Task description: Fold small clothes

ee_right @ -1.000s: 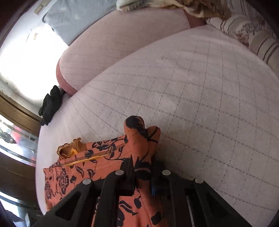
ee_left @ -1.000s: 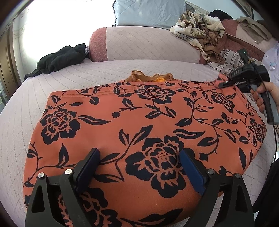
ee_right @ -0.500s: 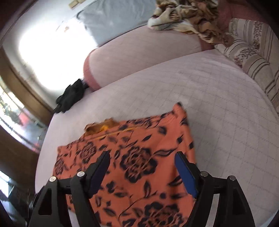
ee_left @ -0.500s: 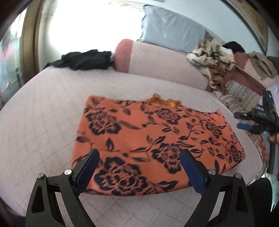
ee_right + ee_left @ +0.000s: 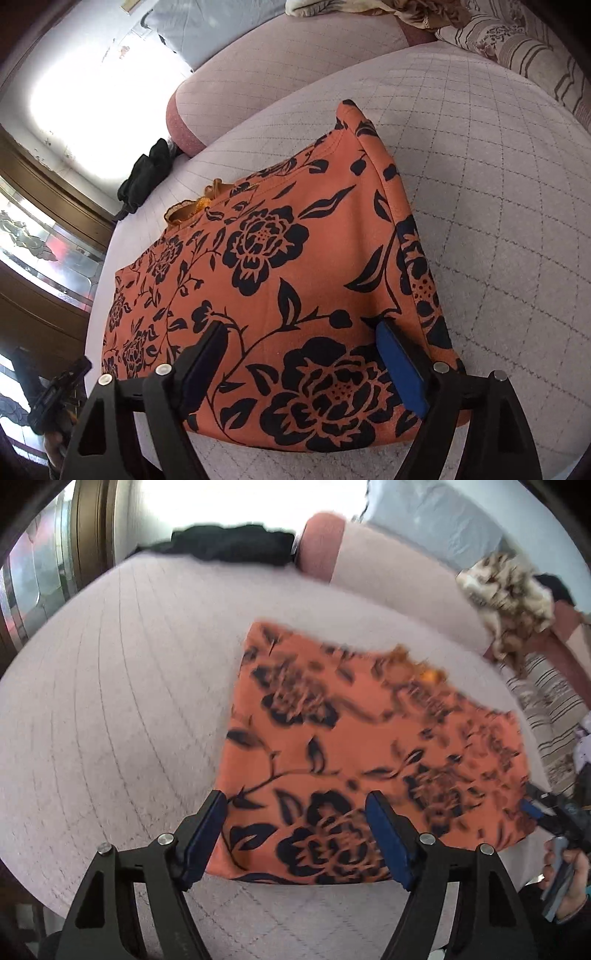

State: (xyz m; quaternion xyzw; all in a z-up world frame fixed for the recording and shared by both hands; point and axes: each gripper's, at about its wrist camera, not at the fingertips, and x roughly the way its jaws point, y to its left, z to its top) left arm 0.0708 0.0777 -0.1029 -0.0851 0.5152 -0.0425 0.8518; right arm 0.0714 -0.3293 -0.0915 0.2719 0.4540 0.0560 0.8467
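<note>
Blown-out window (image 5: 92, 99) glare backlights both fisheye views; the left view is motion-blurred.

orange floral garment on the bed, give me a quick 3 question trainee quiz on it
1. True or false: the right claw is clamped on the orange floral garment.
2. Which lies at the garment's far edge? A) an orange-yellow frilly piece B) a white sock C) a belt
3. Fill in: the black clothing lies on the quilted bed cover, ____ from the garment.

Key: 1 false, its jaws are opening, pads off the cloth. 2 A. 3 apart.
</note>
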